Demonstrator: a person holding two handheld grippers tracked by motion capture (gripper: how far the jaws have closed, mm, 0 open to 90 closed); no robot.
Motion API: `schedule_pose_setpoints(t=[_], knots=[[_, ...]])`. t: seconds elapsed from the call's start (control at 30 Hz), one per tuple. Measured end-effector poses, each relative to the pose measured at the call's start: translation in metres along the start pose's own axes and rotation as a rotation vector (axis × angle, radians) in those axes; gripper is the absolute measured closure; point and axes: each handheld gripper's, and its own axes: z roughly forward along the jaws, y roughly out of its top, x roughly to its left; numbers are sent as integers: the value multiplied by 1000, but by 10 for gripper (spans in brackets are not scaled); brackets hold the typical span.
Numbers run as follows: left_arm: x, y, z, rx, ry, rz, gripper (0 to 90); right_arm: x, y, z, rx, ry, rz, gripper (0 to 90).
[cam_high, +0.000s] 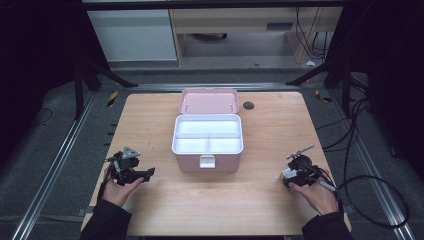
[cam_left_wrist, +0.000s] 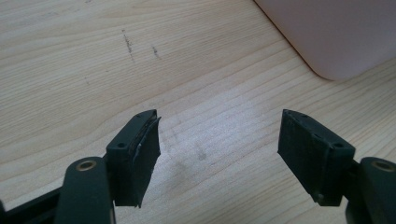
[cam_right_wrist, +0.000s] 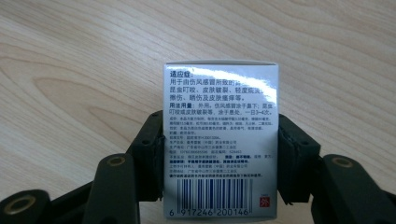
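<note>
A pink storage box (cam_high: 207, 162) stands open at the table's middle, its lid (cam_high: 208, 101) tilted back and its white inner tray (cam_high: 176, 140) split into compartments. My right gripper (cam_high: 288, 176), at the table's right, is shut on a small white medicine carton (cam_right_wrist: 222, 140) with black print and a barcode; both pads press its sides. In the high view the carton (cam_high: 288, 173) shows as a pale patch at the jaws. My left gripper (cam_high: 148, 173) rests at the table's left, open (cam_left_wrist: 219, 144), nothing between its fingers. A corner of the pink box (cam_left_wrist: 336, 32) lies ahead of it.
The wooden table (cam_high: 150, 115) has a dark round grommet (cam_high: 248, 105) behind the box. Cables (cam_high: 370, 185) trail off the right edge. Dark frame legs stand at the far corners.
</note>
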Motion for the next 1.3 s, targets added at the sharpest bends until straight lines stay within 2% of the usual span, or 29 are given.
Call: schedule_pose_setpoints(t=[0.3, 0.37, 0.4, 0.43, 0.47, 0.53, 0.57, 0.6, 0.63, 0.67, 0.73, 0.77, 0.87, 0.9, 1.0, 1.1, 1.13, 1.3], knots=[[0, 0, -1, -7, -1, -4, 302, -5, -3, 7, 25, 11, 18, 440], [0, 1, -2, -10, -4, -3, 303, -4, -3, 7, 2, 4, 18, 415], [0, 2, -2, -17, -8, -9, 307, -5, -2, 5, -22, 1, 14, 374], [0, 2, -3, -20, -14, -9, 307, -5, -2, 5, -22, 1, 14, 374], [0, 4, -4, -33, -17, -15, 311, -5, 0, -1, -68, -5, 11, 344], [0, 6, -6, -41, -22, -16, 313, -5, 1, -3, -86, -6, 11, 339], [0, 8, -8, -51, -26, -18, 321, -5, 4, -11, -154, -14, 2, 313], [-1, 13, -11, -67, -26, -11, 323, -5, 6, -14, -186, -10, 4, 307], [-1, 13, -11, -67, -26, -11, 325, -5, 6, -14, -186, -10, 4, 307], [-2, 18, -15, -87, -24, -10, 325, -4, 7, -17, -210, -3, 4, 304], [-3, 25, -20, -110, -27, -2, 341, -1, 15, -25, -296, 12, -5, 287], [-4, 29, -22, -124, -30, 2, 341, -1, 15, -25, -296, 12, -5, 287], [-9, 44, -28, -163, -37, 15, 358, 2, 25, -33, -379, 38, 2, 278], [-11, 52, -32, -187, -43, 22, 372, 6, 33, -38, -427, 50, -4, 278], [-14, 61, -35, -206, -56, 28, 378, 9, 42, -42, -457, 67, -9, 277], [-20, 74, -35, -230, -74, 37, 396, 21, 67, -48, -523, 117, -29, 269], [-22, 78, -34, -236, -82, 38, 396, 21, 67, -48, -523, 117, -29, 269], [-37, 95, -19, -224, -106, 73, 428, 42, 96, -47, -574, 166, -60, 276]])
